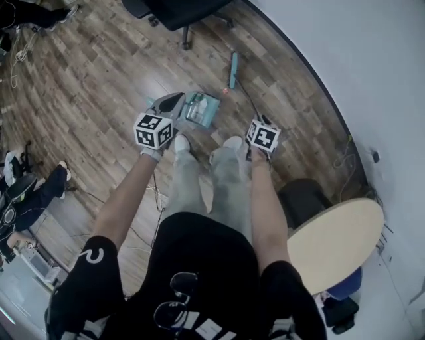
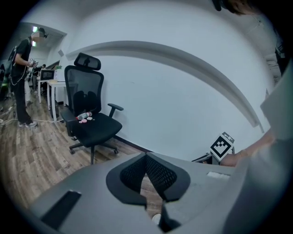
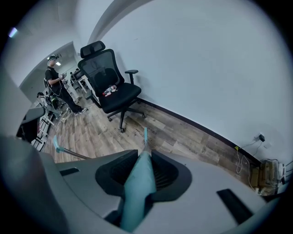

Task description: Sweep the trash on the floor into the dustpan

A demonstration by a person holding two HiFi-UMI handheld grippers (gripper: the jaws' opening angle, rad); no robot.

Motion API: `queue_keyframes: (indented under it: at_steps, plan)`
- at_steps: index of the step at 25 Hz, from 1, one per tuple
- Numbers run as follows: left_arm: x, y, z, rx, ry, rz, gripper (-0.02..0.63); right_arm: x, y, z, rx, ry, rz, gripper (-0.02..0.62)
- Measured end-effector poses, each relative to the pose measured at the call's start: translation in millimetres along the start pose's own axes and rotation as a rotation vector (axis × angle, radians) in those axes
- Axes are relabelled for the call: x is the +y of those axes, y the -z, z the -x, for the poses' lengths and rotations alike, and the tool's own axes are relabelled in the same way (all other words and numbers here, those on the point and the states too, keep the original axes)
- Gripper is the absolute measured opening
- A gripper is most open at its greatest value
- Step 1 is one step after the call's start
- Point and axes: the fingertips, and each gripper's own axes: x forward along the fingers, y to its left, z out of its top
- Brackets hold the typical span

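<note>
A teal dustpan lies on the wood floor just past the person's shoes, with a clear bottle and other trash in it. My left gripper hovers at its left edge, jaws shut; in the left gripper view its pads meet at the tips, and a thin dark rod, apparently the dustpan's handle, sits low between them. My right gripper is shut on the teal broom handle. The broom head rests on the floor beyond the dustpan, beside a small orange scrap.
A black office chair stands ahead, with a bottle and small bits on its seat. The white wall curves along the right. A round table is at my right. A seated person and cables lie left.
</note>
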Motion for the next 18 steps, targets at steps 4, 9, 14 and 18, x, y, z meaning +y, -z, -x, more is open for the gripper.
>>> queue_keyframes:
  at_steps: [4,9,14,18]
  plan:
    - [13.2,21.3,-1.1,0.012,-0.027,0.032,-0.002,11.7,6.2,-28.8,0.018,-0.025,-0.008,0.084]
    - [17.2,48.2,5.0,0.047,-0.033,0.044,-0.003,13.8,26.9,-37.1,0.037,-0.011,-0.003,0.084]
    - [12.8,52.1,1.8,0.069,0.001,0.019,-0.002,23.8,55.9,-24.4,0.079,-0.028,-0.017,0.084]
    - [2.9,49.9,-1.6,0.076,0.046,-0.01,-0.002,22.4,89.3,-8.8,0.124,0.0,-0.041,0.084]
